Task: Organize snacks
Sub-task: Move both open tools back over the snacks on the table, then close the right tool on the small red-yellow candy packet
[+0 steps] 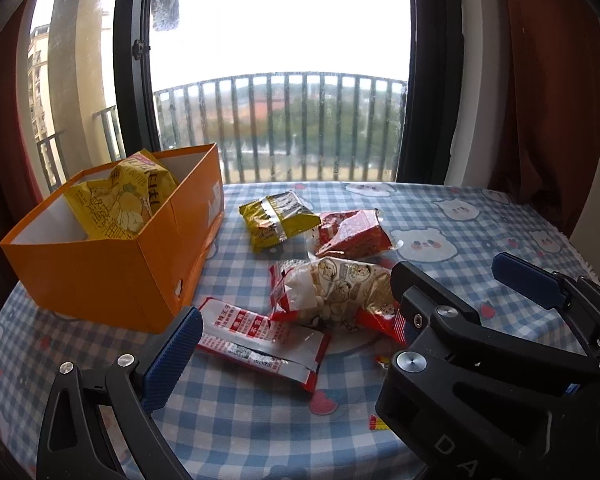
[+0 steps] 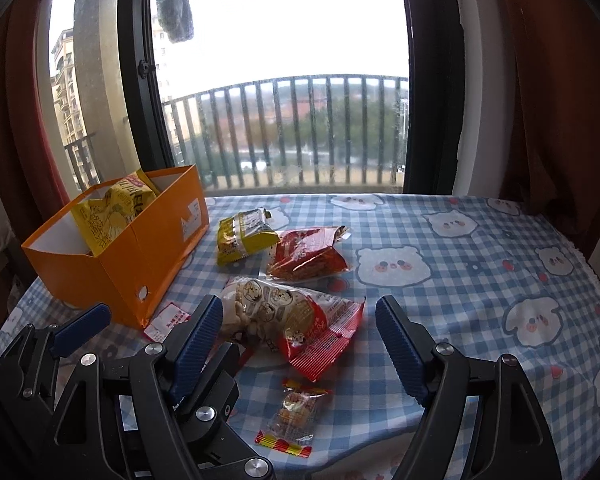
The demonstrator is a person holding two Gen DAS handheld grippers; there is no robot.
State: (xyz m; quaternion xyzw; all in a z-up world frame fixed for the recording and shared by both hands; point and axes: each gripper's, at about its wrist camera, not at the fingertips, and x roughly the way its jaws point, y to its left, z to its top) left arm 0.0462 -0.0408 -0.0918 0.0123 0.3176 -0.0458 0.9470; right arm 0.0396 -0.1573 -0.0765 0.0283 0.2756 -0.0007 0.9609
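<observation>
Item: peanut bag [image 2: 296, 316] on the counter [image 2: 460, 280], right of the orange box [image 2: 140, 264]. My right tongs [image 2: 300, 344] stand apart, empty, bag straight ahead, long axis crosswise; nearer arm. Left tongs [image 1: 296, 344] apart, over a flat red-white packet [image 1: 260, 340].

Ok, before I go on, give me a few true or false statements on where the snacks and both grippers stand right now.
1. A yellow snack bag is already inside the orange box. True.
2. The right gripper is shut on the small candy packet. False: its jaws are open and nothing is pinched; the packet lies on the tablecloth between them.
3. The red snack bag lies outside the box. True.
4. The box stands right of the loose snacks. False: it is to their left.
5. The left gripper holds the white and red packet. False: its jaws are open, and the packet lies flat on the cloth.
</observation>
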